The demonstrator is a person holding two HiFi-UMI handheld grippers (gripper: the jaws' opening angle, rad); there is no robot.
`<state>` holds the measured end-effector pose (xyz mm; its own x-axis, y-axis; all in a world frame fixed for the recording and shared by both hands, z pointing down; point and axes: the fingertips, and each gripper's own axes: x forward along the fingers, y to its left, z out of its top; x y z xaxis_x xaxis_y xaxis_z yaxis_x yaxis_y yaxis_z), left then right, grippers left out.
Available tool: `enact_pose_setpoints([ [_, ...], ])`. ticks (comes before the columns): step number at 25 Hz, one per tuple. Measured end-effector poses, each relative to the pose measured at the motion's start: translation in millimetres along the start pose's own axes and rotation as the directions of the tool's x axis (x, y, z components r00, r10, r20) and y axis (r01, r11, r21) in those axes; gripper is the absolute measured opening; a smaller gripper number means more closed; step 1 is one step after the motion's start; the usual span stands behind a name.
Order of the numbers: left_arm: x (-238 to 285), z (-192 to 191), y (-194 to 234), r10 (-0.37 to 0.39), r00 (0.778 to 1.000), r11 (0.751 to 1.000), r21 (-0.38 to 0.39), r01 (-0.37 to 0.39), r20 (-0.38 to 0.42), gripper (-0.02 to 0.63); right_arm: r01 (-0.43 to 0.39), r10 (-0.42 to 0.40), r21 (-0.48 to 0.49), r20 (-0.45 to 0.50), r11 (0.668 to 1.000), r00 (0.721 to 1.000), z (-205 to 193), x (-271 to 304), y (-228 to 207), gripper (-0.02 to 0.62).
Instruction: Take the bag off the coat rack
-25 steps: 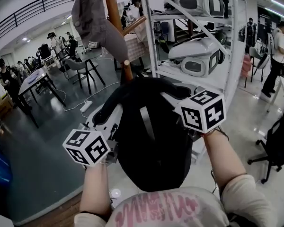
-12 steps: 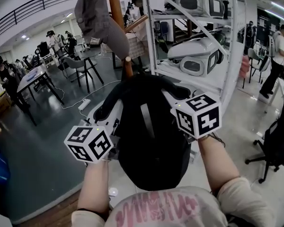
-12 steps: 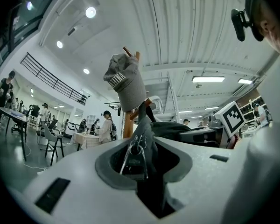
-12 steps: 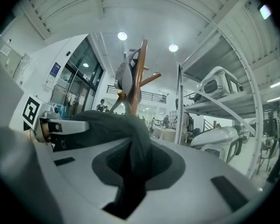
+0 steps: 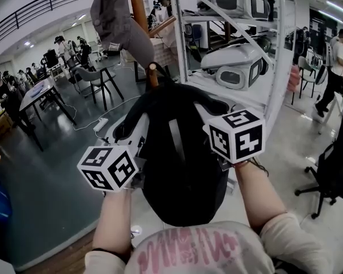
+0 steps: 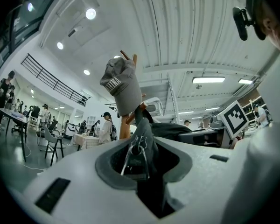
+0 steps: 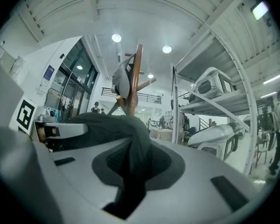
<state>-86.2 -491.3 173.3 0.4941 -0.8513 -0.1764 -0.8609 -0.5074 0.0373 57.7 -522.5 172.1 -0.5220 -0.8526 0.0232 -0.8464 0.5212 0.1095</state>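
A black backpack [image 5: 183, 170] hangs in front of me, its top just below a peg [image 5: 153, 68] of the wooden coat rack [image 5: 138, 10]. Whether it still rests on that peg I cannot tell. A grey cap [image 5: 117, 24] hangs higher on the rack. My left gripper [image 5: 131, 133] holds the bag's left side. In the left gripper view its jaws have just been closing, and the left gripper [image 6: 141, 158] is shut on a dark strap with a metal buckle [image 6: 135, 148]. My right gripper [image 5: 208, 116] has also just been closing. The right gripper [image 7: 133, 164] is shut on the other dark strap [image 7: 137, 143].
A metal shelf [image 5: 274, 90] with white machine housings [image 5: 240, 67] stands close behind the rack at the right. An office chair [image 5: 331, 170] is at the far right. Tables [image 5: 40, 93], chairs and several people fill the room at the left. A power strip [image 5: 103, 125] lies on the floor.
Both grippers keep their places on the bag's straps. The bag's top sits a little higher in the head view than before.
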Motion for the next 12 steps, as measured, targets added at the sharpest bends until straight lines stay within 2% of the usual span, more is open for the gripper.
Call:
enact_pose_setpoints([
  [12, -11.8, 19.8, -17.8, -0.026, 0.999, 1.000, 0.016, 0.025, 0.027, 0.089, 0.012, -0.013, 0.011, 0.025, 1.000, 1.000, 14.8, -20.4, 6.2, 0.063],
])
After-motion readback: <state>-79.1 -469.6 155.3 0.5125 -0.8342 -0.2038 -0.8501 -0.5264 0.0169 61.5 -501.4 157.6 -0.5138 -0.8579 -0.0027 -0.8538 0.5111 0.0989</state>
